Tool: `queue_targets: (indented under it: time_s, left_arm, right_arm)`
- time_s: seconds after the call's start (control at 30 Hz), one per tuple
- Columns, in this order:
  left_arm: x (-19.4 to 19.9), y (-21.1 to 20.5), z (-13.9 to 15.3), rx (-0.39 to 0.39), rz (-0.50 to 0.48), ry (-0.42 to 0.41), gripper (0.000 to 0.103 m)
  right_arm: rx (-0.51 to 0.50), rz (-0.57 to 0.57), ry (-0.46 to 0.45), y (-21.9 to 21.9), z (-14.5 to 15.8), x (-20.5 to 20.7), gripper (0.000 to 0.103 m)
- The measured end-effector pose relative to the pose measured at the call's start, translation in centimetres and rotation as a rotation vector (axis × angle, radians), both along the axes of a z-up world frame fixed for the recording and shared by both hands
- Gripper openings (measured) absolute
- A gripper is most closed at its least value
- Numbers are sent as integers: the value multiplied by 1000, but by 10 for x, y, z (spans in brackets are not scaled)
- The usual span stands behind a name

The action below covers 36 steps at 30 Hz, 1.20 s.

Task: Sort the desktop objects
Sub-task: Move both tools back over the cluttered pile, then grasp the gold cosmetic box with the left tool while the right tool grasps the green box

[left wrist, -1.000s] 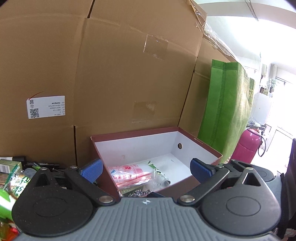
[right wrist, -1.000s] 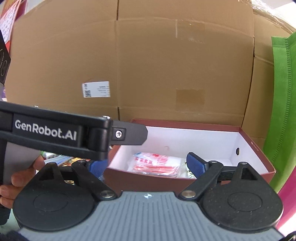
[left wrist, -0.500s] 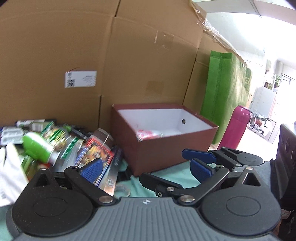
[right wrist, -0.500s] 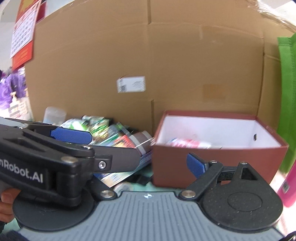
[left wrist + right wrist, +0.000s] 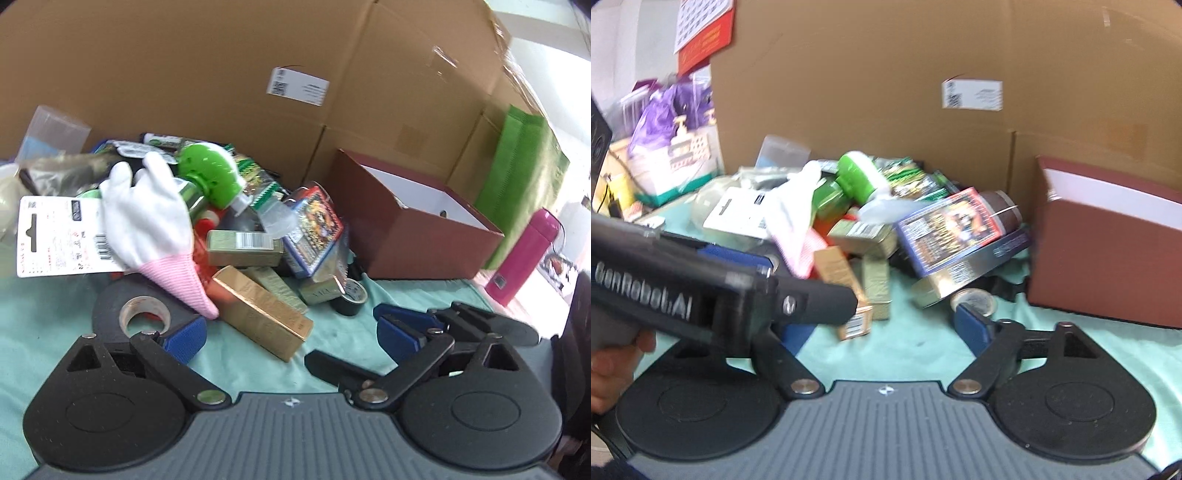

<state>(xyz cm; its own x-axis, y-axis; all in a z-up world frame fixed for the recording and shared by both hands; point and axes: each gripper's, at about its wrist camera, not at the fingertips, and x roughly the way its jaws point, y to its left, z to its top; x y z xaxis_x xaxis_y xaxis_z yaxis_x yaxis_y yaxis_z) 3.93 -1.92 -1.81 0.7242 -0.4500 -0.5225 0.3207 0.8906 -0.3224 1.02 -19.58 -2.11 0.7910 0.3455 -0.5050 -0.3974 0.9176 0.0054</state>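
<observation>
**A:** What does the left gripper (image 5: 291, 334) have hold of?

**B:** Nothing. Its blue-padded fingers are spread wide above the mint-green cloth (image 5: 44, 314), with the shiny gold rectangular carton (image 5: 260, 312) lying just ahead between them. I judge that width suits a grab across the carton's narrow sides.

**A:** And the right gripper (image 5: 882, 325)?

**B:** Also wide apart and empty. It hangs low over the cloth, facing the pile, and the left tool crosses its view on the left.

**A:** Where are the things to be sorted?

**B:** Heaped against the tall brown cardboard wall (image 5: 221, 66): a white glove with a pink knitted cuff (image 5: 147, 221) draped over a barcode backing card, a green-capped bottle (image 5: 208, 177), a colourful blue-edged card box (image 5: 314, 229), olive-gold small boxes, a large grey tape roll (image 5: 144, 310).

**A:** And the destination?

**B:** Probably the open maroon box with a white interior (image 5: 413, 229), standing right of the heap, touching nothing I can make out. Its contents are hidden from here.
</observation>
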Motion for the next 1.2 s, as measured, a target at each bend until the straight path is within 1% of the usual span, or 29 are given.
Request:
queue_targets:
  time_s: [0.07, 0.13, 0.2, 0.37, 0.4, 0.47, 0.5, 0.53, 0.63, 0.73, 0.77, 0.8, 0.9, 0.97, 1.03, 1.07, 1.2]
  left_arm:
    - [2, 2, 0, -15, 1, -2, 98]
    - [5, 1, -1, -16, -7, -6, 96]
    - [10, -2, -2, -14, -17, 0, 90]
    - [21, -3, -8, -34, -30, 42, 82]
    - [22, -4, -9, -35, -29, 50, 81]
    - [25, -3, -11, -36, -26, 60, 80]
    - [26, -3, -12, -35, -24, 63, 80]
    - [27, -3, -13, -36, -21, 66, 80]
    - [30, 0, -16, -42, -16, 78, 80]
    - [33, 2, -19, -44, -13, 96, 74]
    - [33, 2, -20, -39, -11, 101, 70]
    - [34, 2, -21, -34, -8, 106, 68]
    - [35, 7, -23, -45, 1, 119, 68]
    - [36, 12, -24, -68, 6, 124, 67]
    - [37, 16, -25, -81, 8, 131, 64]
    - [37, 17, -26, -80, 7, 133, 61]
    - [38, 18, -26, -89, 10, 129, 61]
  right_arm:
    - [-21, 17, 5, 8, -4, 2, 76]
    - [-40, 31, 7, 14, -7, 2, 72]
    - [-50, 40, 10, 18, -9, 4, 71]
    - [-70, 44, 33, 24, -14, 12, 64]
    - [-74, 45, 36, 26, -15, 13, 59]
    - [-74, 48, 44, 27, -16, 17, 56]
    - [-73, 48, 47, 28, -17, 18, 53]
    - [-73, 51, 51, 29, -17, 20, 47]
    - [-63, 69, 70, 31, -20, 24, 38]
    - [-52, 94, 80, 35, -22, 24, 38]
    - [-41, 104, 84, 36, -22, 24, 38]
    - [-24, 117, 89, 36, -21, 24, 38]
    - [25, 174, 101, 37, -19, 22, 38]
    - [21, 201, 89, 38, -17, 19, 38]
    - [26, 195, 91, 34, -15, 20, 37]
    - [37, 181, 99, 30, -14, 22, 37]
    - [74, 111, 98, 11, -9, 26, 40]
